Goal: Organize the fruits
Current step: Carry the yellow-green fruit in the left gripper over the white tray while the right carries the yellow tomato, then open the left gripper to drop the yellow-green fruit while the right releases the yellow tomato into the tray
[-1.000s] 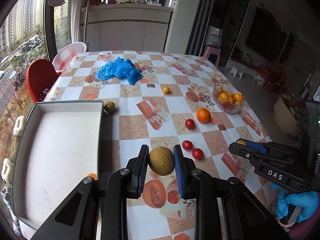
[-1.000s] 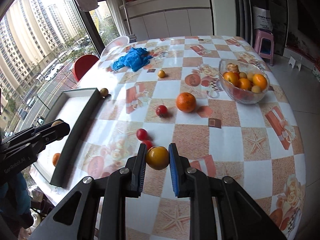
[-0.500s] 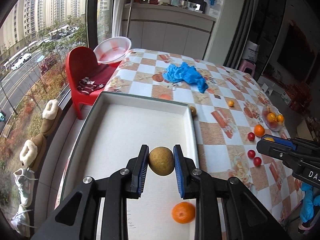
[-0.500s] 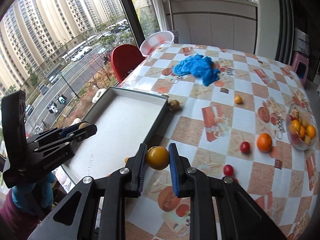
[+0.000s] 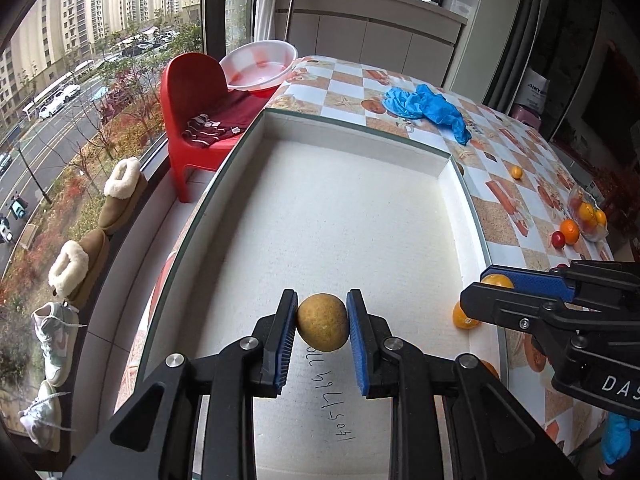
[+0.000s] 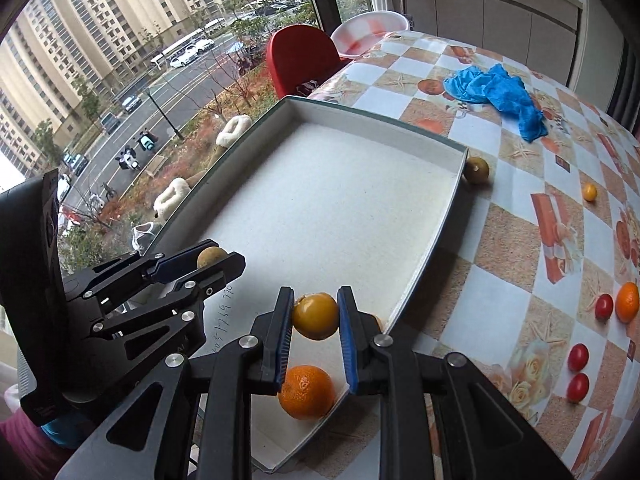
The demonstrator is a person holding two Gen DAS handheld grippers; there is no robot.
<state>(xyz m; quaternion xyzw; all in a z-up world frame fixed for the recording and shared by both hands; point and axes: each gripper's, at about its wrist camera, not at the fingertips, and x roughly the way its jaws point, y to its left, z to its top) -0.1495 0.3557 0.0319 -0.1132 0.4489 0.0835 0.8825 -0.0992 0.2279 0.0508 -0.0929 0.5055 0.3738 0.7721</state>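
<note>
My left gripper point(image 5: 322, 322) is shut on a brown-green round fruit point(image 5: 322, 322) and hangs over the near part of the white box point(image 5: 340, 216). In the right wrist view that gripper point(image 6: 208, 260) shows at left with the brown fruit point(image 6: 209, 257) in it. My right gripper point(image 6: 315, 316) is shut on a yellow-orange fruit point(image 6: 315, 316) above the box's point(image 6: 320, 200) near right corner. An orange point(image 6: 306, 392) lies in that corner below it. In the left wrist view the right gripper point(image 5: 494, 286) comes in from the right with the yellow fruit point(image 5: 496, 281).
On the checked tablecloth point(image 6: 520, 240) lie a brown fruit point(image 6: 476, 170) by the box's far corner, a small yellow fruit point(image 6: 589, 192), red tomatoes point(image 6: 578, 372), an orange point(image 6: 627, 302) and blue gloves point(image 6: 496, 92). A glass fruit bowl point(image 5: 588, 216) stands far right. A red chair point(image 5: 192, 96) stands by the window.
Both grippers have swung left from above the tablecloth to above the white box, each keeping its fruit. They hang lower and closer to the box floor now.
</note>
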